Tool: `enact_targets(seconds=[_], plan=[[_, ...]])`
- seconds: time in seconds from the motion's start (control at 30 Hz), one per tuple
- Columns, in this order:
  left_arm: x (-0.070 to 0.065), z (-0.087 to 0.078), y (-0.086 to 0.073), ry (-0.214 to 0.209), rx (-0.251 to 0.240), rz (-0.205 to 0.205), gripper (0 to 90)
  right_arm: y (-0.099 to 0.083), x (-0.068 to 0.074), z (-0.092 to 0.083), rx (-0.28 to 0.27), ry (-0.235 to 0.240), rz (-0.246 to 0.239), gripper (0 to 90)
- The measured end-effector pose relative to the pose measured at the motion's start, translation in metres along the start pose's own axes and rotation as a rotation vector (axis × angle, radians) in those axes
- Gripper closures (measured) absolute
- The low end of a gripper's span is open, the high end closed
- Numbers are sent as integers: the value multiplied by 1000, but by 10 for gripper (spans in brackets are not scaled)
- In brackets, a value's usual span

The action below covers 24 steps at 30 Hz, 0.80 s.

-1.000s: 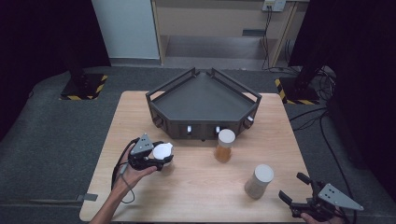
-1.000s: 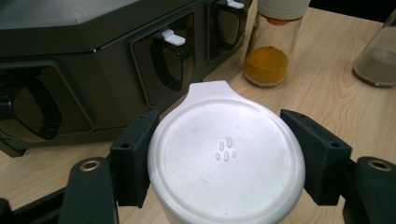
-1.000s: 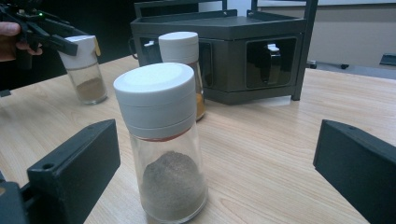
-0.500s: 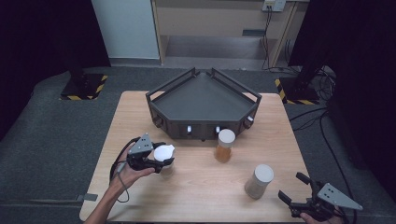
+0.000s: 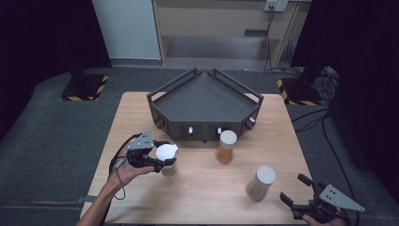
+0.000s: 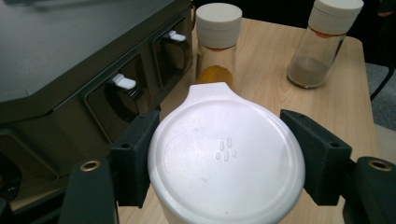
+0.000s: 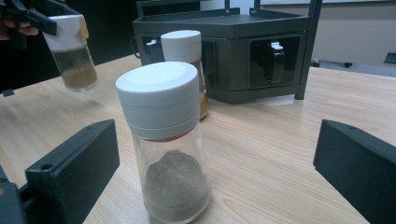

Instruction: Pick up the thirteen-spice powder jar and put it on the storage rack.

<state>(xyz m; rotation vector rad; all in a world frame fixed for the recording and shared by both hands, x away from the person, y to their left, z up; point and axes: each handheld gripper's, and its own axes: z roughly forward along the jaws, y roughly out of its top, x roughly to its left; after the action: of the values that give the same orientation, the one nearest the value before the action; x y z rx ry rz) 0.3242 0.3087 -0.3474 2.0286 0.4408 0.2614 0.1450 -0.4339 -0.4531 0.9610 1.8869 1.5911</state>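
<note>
Your left gripper point(image 5: 157, 157) has its jaws pinching the white flip-top cap of a clear glass spice jar with brownish powder point(image 5: 167, 158), one black jaw on each side of the cap. In the right gripper view that jar point(image 7: 70, 49) hangs tilted above the desk, clear of the wood, its base towards the camera's side. It sits over the left half of the light wooden desk point(image 5: 197, 188), just in front of the dark grey, wedge-shaped metal rack point(image 5: 204, 101) that stands at the far middle of the desk.

In the left gripper view the cap point(image 6: 226, 156) lies between the two jaws, with the rack's front wall, its white toggle switches point(image 6: 122, 82) and round openings, close on the left.

Your right gripper point(image 5: 308, 200) rests at the near right corner of the desk with its jaws spread wide and nothing between the pads. Straight ahead of it stands a second clear glass jar with a round white lid and grey-brown powder point(image 5: 261, 182), upright on the desk and apart from both jaws. In the right gripper view this jar point(image 7: 166, 140) is framed by the open jaws.

A third clear glass jar with a white lid and orange powder point(image 5: 226, 147) stands upright just in front of the rack's front wall, between the held jar and the grey-brown one.
</note>
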Motion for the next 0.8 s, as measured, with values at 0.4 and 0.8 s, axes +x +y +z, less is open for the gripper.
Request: enact_targets(seconds=[0.4,0.8], plan=[[10,0,23,-49,-2,25,306,0,-1,0,0,3,-2,9],[19,-4,43,-77,5,26,306,0,0,0,0,4,-1,9]])
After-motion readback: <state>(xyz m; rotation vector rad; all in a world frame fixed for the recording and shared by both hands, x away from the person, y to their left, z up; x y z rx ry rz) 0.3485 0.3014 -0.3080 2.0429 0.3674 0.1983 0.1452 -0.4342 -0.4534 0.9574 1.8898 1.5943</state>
